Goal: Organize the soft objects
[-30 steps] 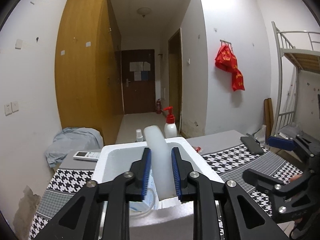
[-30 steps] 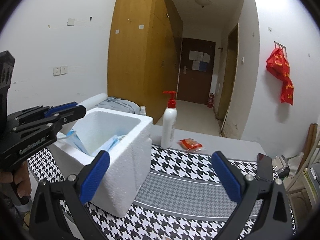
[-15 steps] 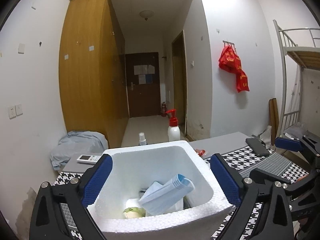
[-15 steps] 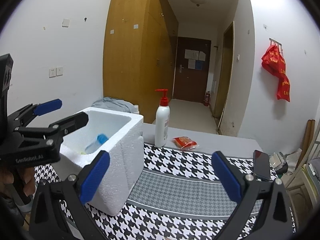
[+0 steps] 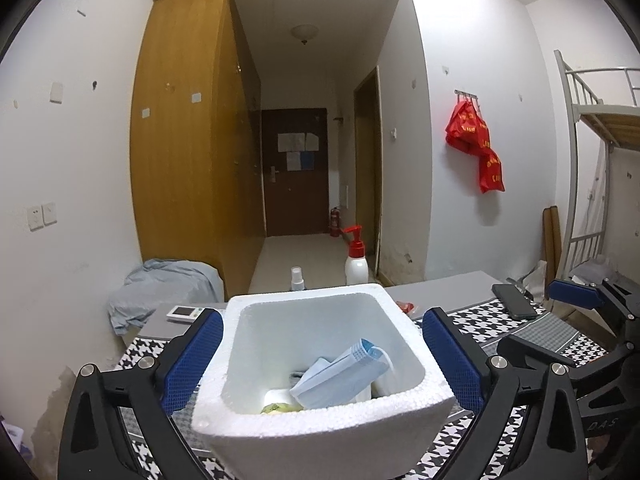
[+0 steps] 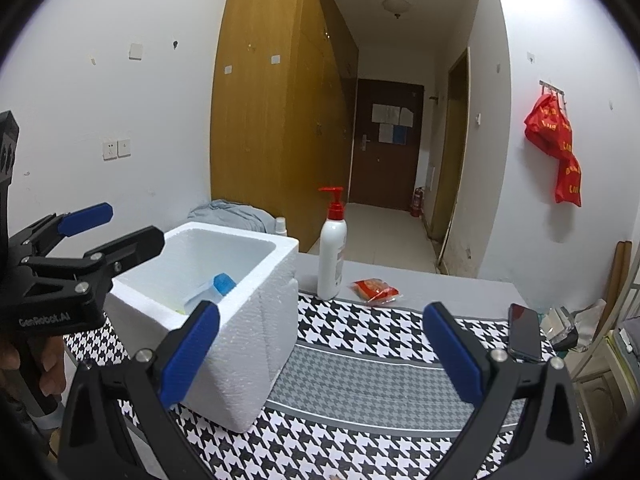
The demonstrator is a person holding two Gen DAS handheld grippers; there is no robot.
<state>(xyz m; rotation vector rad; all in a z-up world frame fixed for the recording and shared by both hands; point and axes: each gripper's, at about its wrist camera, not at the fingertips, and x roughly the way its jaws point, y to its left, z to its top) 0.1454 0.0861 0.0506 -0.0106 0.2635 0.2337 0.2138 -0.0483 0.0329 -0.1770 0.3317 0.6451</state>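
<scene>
Pale-blue folded face mask (image 5: 340, 376) leaning inside foam box (image 5: 320, 436).

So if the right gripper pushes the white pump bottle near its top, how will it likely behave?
The pump bottle stands tall and narrow on the table, so a high push would probably tip it. Its smooth plastic may slip between fingers. It looks rigid, unlike the masks in the foam box.

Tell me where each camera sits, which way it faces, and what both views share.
Left wrist: on the left tongs, open, looking down into the foam box holding blue masks; right tongs at right edge.
Right wrist: on the right tongs, open, facing the houndstooth cloth; left tongs and a hand at left.
Shared: box, pump bottle, phone, doorway.
</scene>
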